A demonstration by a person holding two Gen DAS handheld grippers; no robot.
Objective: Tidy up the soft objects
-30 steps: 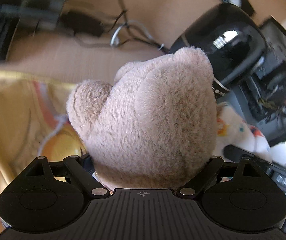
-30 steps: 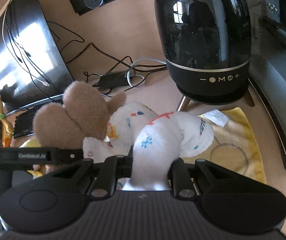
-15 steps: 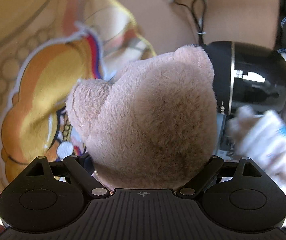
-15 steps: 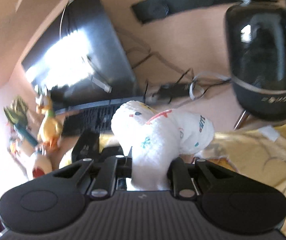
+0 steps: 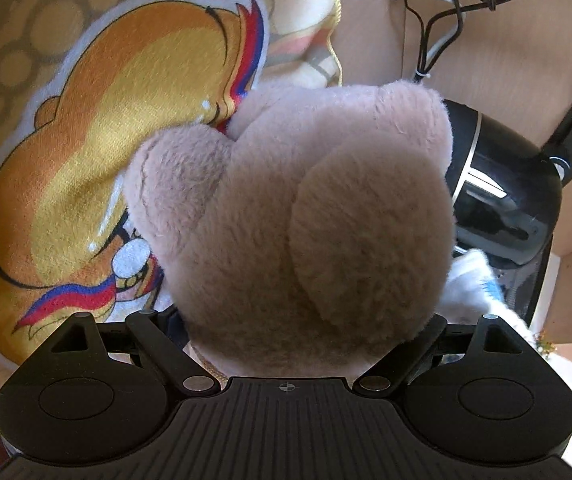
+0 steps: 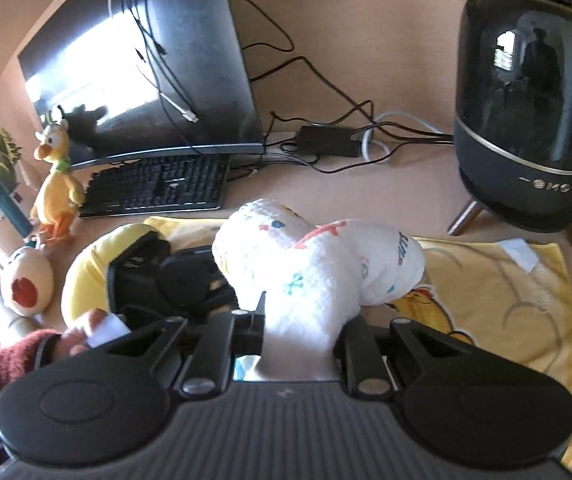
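The left gripper (image 5: 286,320) is clamped on a tan plush toy (image 5: 298,220), its jaws held fairly wide because the fluffy body fills the gap between them. The toy bulges out from 12 o'clock of the tool and hides nearly everything ahead. Behind it, from 9 to 12 o'clock, spreads a yellow blanket (image 5: 85,140) printed with an orange cartoon figure. The plush sits low and close over that cloth, which suggests the blanket is where it is meant to go. At 2 o'clock a black speaker (image 5: 506,200) stands on the desk, with cables (image 5: 438,20) above it.

The right gripper (image 6: 298,344) is pinched narrow on a white patterned soft toy (image 6: 318,272), squeezing a thin neck of fabric so the rest balloons out at 12 o'clock. It hangs over the same blanket (image 6: 506,300), which lies from 1 to 3 o'clock. At 10 o'clock the left tool shows as a dark shape with a yellow plush (image 6: 85,272) beside it. Farther out at 9 to 10 o'clock, a duck toy (image 6: 57,176) and an egg-shaped toy (image 6: 25,284) stand in a line, likely already sorted. A keyboard (image 6: 157,188) and monitor (image 6: 137,60) sit at 11 o'clock.
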